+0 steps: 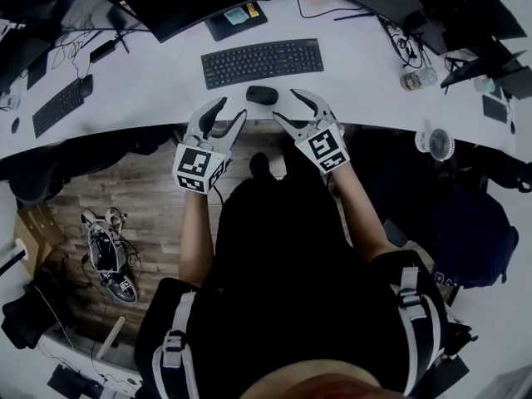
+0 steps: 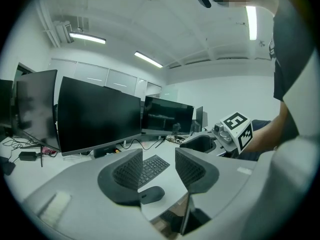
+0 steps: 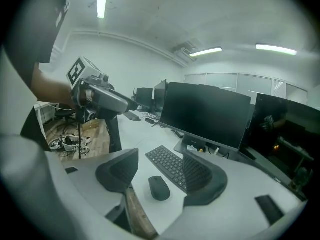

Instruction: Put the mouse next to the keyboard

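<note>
On desk (image 1: 158,90), mouse (image 1: 262,95) beside keyboard (image 1: 262,62); left gripper (image 1: 231,110), right gripper (image 1: 288,105) flank it, jaws apart, empty.

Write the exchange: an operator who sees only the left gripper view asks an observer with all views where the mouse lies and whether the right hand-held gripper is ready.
Operator: My jaw covers part of the mouse. Where does it lie?
Observer: On the desk, just in front of the keyboard, about level with the keyboard's middle.
Operator: Is the right hand-held gripper open?
Observer: Yes. Its own view shows the jaws apart and gripping nothing; the mouse lies untouched ahead of them.
</note>
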Available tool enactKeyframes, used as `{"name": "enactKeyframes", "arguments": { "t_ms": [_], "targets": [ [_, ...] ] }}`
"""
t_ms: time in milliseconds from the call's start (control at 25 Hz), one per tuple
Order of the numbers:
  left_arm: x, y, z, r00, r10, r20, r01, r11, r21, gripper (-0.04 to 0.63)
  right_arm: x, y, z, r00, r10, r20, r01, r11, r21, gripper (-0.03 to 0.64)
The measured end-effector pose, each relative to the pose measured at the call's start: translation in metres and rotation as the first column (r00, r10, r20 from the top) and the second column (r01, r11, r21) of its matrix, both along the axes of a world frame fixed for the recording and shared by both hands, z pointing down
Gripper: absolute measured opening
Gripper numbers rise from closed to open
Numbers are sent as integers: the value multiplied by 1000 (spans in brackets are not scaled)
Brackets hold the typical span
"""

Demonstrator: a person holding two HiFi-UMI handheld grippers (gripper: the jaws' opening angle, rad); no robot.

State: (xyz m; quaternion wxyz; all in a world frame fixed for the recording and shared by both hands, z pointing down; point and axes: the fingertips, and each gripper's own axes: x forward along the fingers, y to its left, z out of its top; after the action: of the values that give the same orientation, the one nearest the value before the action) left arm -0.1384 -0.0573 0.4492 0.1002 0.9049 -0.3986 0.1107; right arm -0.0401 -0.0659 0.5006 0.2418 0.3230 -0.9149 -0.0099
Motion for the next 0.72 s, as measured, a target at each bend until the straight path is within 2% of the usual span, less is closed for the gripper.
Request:
{"name": "enactKeyframes", "arguments": {
  "t_ms": [400,720],
  "targets": [
    [-8,3,12,999,-40,12,41,998,-37,192,-3,-7,8,999,-38,12,38,999,-19,278],
    [-16,-3,14,997,-78,18,79,996,-45,192,-19,-10,15,994,-105,22,106,994,-40,278]
  ]
}}
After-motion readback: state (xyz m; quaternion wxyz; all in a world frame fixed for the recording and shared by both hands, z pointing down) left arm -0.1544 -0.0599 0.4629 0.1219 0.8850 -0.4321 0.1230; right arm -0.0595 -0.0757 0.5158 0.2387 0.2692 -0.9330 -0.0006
